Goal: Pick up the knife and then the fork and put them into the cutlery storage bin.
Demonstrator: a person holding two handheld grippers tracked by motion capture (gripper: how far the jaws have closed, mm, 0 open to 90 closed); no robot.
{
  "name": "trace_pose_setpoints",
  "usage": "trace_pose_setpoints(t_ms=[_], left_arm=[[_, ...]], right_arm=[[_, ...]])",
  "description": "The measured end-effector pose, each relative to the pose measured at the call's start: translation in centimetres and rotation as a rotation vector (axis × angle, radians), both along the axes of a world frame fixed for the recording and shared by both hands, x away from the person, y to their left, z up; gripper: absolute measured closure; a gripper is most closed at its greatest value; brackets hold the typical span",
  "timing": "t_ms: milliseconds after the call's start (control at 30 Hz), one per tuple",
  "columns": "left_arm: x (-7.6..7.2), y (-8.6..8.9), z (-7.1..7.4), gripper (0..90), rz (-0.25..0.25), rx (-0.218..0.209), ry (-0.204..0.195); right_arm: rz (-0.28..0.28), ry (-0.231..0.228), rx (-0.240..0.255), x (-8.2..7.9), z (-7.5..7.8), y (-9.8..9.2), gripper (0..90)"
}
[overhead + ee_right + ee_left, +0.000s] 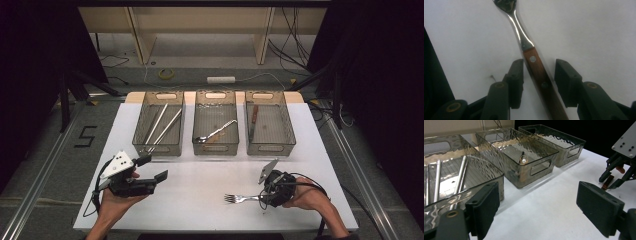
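Looking down, high view: a fork [240, 198] lies flat on the white table [200, 180], near its front edge, tines pointing left.
Right gripper, high view: the right gripper [264, 198] sits at the fork's handle end, held low over the table.
Left gripper, high view: the left gripper [154, 169] is well left of the fork, raised in the hand, jaws apart with nothing between them.
Bins, high view: 3 clear bins [215, 129] stand in a row beyond the fork; the left one holds metal chopsticks [161, 127], the middle one a spoon [216, 132], the right one a knife [253, 120].
Left gripper view: both black pads [485, 206] stand wide apart over bare table; the bins run off to the left.
Right gripper view: the fork's wooden handle [541, 80] lies between the jaws, which stand apart; the left pad is just beside it, the right pad clear of it.
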State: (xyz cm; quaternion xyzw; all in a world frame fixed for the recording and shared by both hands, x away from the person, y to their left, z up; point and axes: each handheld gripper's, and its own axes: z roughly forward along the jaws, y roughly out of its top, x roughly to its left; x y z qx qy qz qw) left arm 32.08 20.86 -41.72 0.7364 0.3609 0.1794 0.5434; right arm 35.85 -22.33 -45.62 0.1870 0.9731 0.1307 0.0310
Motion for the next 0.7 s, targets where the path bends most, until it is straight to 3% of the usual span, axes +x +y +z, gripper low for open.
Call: trace_pose_setpoints(t_ms=[700], left_arm=[[0.0, 0.02, -0.01, 18.4, -0.003, 0.005, 0.0]], right_arm=[[0.041, 0.015, -0.048, 0.02, 0.08, 0.67, 71.7]])
